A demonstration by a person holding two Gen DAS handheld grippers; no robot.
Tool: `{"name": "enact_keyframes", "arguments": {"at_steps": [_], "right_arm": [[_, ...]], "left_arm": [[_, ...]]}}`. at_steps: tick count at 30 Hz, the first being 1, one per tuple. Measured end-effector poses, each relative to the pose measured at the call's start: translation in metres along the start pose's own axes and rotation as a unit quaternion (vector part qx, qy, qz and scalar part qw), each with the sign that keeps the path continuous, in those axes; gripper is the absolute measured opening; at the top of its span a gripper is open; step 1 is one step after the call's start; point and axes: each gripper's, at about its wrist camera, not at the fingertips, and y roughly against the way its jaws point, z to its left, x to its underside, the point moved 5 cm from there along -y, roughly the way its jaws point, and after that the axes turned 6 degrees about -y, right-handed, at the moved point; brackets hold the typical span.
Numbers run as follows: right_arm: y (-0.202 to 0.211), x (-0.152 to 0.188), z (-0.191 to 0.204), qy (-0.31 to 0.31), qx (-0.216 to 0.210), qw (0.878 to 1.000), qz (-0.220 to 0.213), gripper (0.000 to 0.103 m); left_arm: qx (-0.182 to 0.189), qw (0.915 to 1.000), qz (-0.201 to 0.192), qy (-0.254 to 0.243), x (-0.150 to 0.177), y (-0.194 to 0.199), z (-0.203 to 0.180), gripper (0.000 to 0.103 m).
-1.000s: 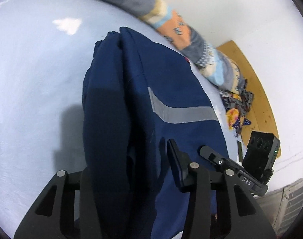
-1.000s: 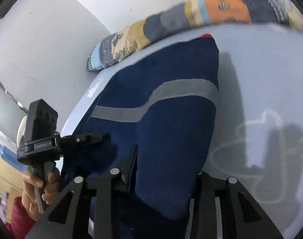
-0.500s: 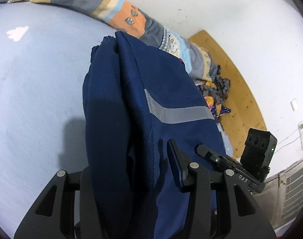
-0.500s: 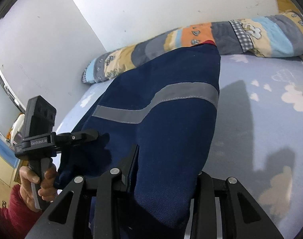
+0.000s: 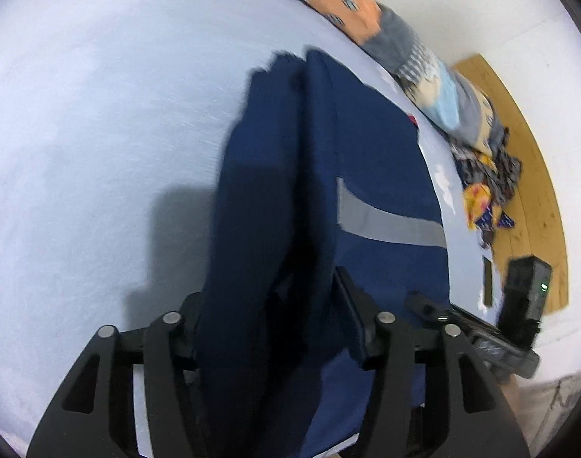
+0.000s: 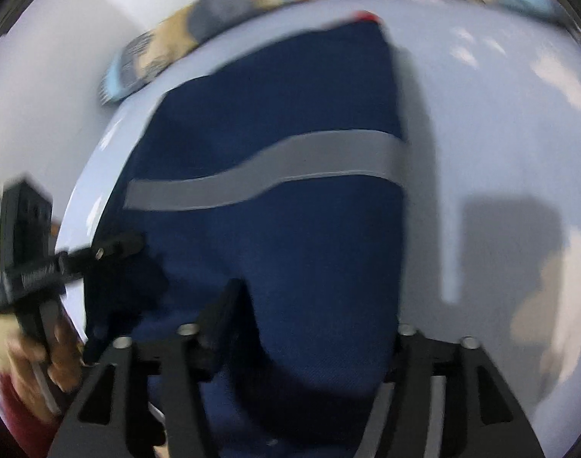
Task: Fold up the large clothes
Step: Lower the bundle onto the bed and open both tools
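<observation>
A large navy garment (image 5: 370,145) with a grey reflective stripe (image 5: 389,225) lies lengthwise on the pale blue bed sheet (image 5: 80,114). Its near end bunches between the fingers of my left gripper (image 5: 267,316), whose jaws are opening and look loose on the cloth. In the right wrist view the same garment (image 6: 290,114) runs away from my right gripper (image 6: 313,313). Those jaws are opening too, with a fold of cloth between them and a small gap at the left finger (image 6: 221,305). Each view shows the other gripper at the garment's near corner.
A rolled patchwork quilt (image 5: 416,49) lies along the far edge of the bed by the white wall. A heap of colourful clothes (image 5: 489,179) sits on a wooden board (image 5: 535,175) at the right. A hand in a red sleeve (image 6: 57,355) holds the left gripper.
Both grippers' jaws have spread wider around the navy cloth. Both hands have shifted across the bed and tipped further down, so more sheet and less wall shows.
</observation>
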Motion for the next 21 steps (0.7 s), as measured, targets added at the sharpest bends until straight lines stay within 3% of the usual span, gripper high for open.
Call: {"name": "enact_keyframes", "arguments": {"at_steps": [3,5,9,11,14,21], "right_arm": [[0.031,0.007,-0.010,-0.033,0.023,0.998,-0.042,0.061],[0.058,0.017,-0.009,-0.022,0.044,0.995,-0.087,0.063],[0.093,0.050,0.008,0.011,0.025,0.989,-0.145,0.060],[0.097,0.066,0.019,0.014,-0.010,0.988,-0.152,0.047],[0.097,0.089,0.031,0.031,0.006,0.986,-0.164,0.032],[0.074,0.112,0.050,0.071,0.044,0.986,-0.141,0.031]], "left_arm": [[-0.025,0.9985,-0.046,-0.016,0.008,0.031,0.005,0.054],[-0.046,0.9948,-0.080,-0.044,0.016,0.054,0.004,0.054],[-0.061,0.9843,-0.124,-0.110,0.030,0.068,-0.028,0.054],[-0.077,0.9750,-0.140,-0.155,0.047,0.071,-0.051,0.054],[-0.111,0.9622,-0.153,-0.196,0.071,0.072,-0.065,0.059],[-0.127,0.9700,-0.142,-0.151,0.082,0.071,-0.047,0.060]]}}
